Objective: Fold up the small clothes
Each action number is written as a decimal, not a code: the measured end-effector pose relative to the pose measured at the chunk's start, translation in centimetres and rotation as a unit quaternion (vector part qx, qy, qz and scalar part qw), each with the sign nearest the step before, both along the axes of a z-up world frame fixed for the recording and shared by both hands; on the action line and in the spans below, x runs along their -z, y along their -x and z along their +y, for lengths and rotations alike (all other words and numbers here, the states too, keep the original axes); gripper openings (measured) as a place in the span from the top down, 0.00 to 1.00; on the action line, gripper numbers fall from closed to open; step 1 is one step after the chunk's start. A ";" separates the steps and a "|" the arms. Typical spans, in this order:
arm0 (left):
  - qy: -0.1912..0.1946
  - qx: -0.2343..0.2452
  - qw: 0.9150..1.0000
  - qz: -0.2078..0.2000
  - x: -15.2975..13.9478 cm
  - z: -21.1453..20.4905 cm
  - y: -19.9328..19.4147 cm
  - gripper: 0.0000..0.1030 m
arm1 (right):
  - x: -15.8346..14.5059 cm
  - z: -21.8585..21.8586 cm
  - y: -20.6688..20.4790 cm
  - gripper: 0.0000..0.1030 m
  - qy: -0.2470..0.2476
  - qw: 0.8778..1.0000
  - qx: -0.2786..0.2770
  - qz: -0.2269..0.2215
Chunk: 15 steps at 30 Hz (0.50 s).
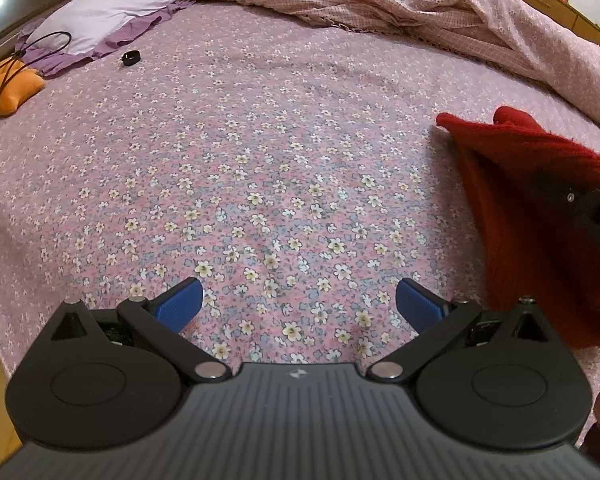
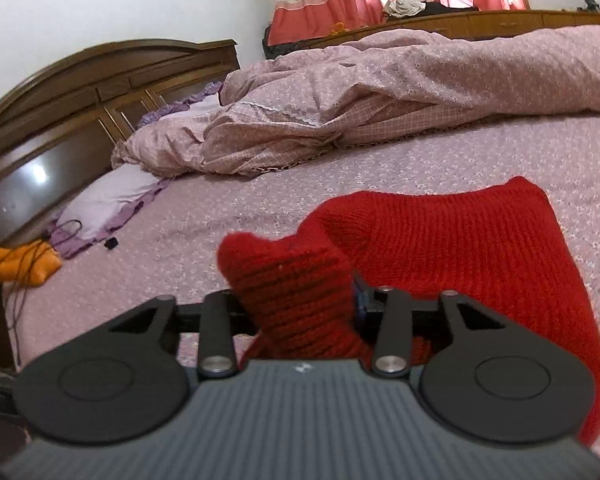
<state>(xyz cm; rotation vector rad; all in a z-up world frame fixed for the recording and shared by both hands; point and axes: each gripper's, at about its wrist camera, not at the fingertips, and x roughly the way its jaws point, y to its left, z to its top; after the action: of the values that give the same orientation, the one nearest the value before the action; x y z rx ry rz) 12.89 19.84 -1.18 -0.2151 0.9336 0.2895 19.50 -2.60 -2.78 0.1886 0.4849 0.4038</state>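
right wrist: red knit garment [image 2: 440,240] between jaws

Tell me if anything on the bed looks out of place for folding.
The red knitted garment is bunched, one end humped up between the right gripper jaws rather than flat. Near the pillow, a black cable trails over an orange soft toy.

Right hand-held gripper [image 2: 300,304] fingertips buried under red knit garment [image 2: 440,248]; pad contact unreadable. Garment cropped at right edge in left wrist view.
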 end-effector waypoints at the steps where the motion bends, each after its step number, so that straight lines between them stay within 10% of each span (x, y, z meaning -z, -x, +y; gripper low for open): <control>1: 0.000 0.000 1.000 0.000 -0.1 -0.1 0.1 0.00 | -0.1 0.1 0.3 0.49 -0.004 1.000 -0.001 0.000; 15: -0.010 0.001 1.000 -0.014 -1.9 -0.9 1.3 0.00 | -2.4 -2.6 4.1 0.38 -0.084 0.996 -0.037 0.005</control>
<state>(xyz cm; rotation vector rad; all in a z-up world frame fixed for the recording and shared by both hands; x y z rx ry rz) 11.62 18.90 0.76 -0.1994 0.9034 0.2929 15.44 -5.24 -0.42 0.3357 0.4679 0.5173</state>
